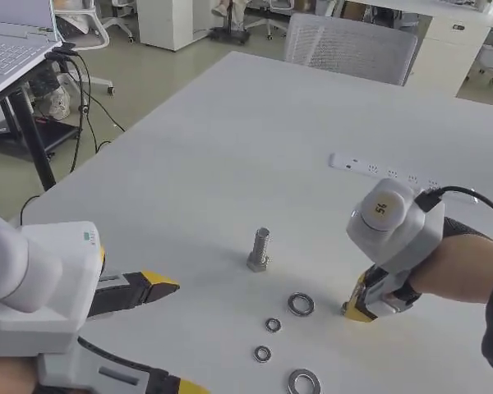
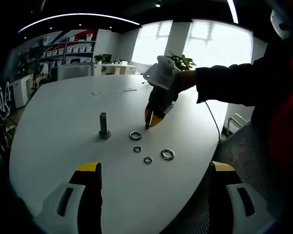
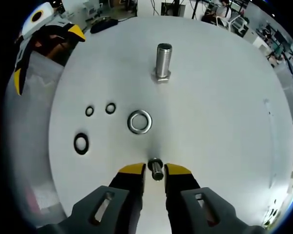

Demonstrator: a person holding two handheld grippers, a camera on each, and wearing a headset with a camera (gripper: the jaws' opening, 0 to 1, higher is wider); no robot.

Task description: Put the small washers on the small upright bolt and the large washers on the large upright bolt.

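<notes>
- The right gripper [image 1: 357, 309] has its yellow tips clenched on a small metal bolt [image 3: 156, 169] at the smooth white table [image 1: 230, 148].
- The left gripper [image 2: 155, 168] has its jaws spread wide, grasping nothing.
- A threaded large bolt [image 1: 260, 249] stands on its hex head.
- Flat shiny large washers [image 1: 301, 304] and small washers [image 1: 273, 325] lie nearby.

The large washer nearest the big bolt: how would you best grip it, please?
Probably pinch the large washer by its ring, one jaw in the hole, one outside, coming straight down: it lies flat on the table, too thin to take sideways.

power strip [image 1: 386, 172], mesh chair [image 1: 353, 45], laptop [image 1: 12, 37]
</notes>
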